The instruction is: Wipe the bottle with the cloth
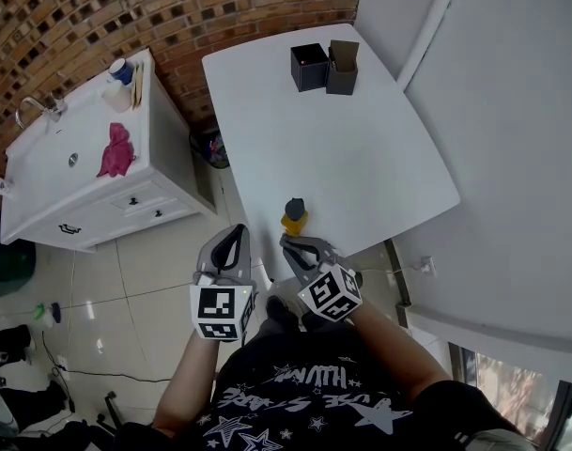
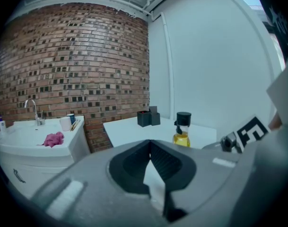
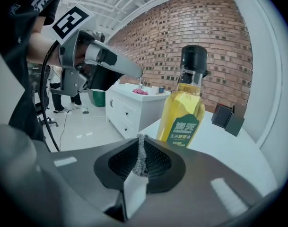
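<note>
The bottle [image 1: 294, 216] stands unheld near the bench [image 1: 361, 139] edge. The left gripper [image 2: 151, 143] is pressed together and empty. The right gripper [image 3: 140, 141] pinches only a sliver of cloth [image 3: 141, 155], so a wiping push could topple the bottle.

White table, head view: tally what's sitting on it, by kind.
On the white table:
bottle: 1
black boxes: 2, left one, right one
Total: 3
</note>
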Tool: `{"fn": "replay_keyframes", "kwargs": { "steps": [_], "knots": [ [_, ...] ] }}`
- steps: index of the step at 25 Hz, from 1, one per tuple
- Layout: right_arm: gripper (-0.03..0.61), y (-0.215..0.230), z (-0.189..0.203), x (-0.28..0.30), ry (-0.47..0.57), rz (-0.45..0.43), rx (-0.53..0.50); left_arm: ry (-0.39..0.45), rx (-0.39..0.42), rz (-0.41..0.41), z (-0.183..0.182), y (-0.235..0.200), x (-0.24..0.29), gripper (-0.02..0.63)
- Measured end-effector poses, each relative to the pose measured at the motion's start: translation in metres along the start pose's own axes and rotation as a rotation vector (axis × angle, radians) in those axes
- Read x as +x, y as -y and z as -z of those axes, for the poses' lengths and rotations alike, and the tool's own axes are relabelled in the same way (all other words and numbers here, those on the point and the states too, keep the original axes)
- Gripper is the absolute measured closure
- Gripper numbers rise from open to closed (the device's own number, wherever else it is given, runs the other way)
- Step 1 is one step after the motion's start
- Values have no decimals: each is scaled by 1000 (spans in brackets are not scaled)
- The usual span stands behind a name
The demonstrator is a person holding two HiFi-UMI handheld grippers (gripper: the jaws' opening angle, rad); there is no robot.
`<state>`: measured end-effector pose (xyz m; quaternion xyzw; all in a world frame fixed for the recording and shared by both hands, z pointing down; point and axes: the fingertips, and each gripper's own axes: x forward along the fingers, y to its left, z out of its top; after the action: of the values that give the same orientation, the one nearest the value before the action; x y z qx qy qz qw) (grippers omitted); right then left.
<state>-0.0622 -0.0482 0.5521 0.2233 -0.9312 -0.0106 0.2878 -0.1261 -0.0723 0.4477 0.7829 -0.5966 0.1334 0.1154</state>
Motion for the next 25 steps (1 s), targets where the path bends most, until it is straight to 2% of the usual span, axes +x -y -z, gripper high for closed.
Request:
{"fn": "replay_keyframes", "kwargs": {
  "steps": [3,6,9,13,17,20,25],
  "knots": [
    [541,-3,8,-3,-15,14,45,-2,-1,0,4,1,0,609],
    [541,-3,7,-18,36,43,204,-9,-11,-13,11,-2,1,609],
    [541,15,3,-45,121,159,415,-19,-16,-19,19,-4,5,609],
    [541,50,-14,-77,236,319,576,-17,-2,-9,22,-2,14,609],
    [541,61,-41,-82,325,346,622,-12,16,12,21,4,24,609],
    [541,57,-47,-74,317,334,598,-15,9,40,19,13,26,609],
    [541,54,-35,-69,277,337,607,-20,7,57,19,17,30,609]
  ]
}}
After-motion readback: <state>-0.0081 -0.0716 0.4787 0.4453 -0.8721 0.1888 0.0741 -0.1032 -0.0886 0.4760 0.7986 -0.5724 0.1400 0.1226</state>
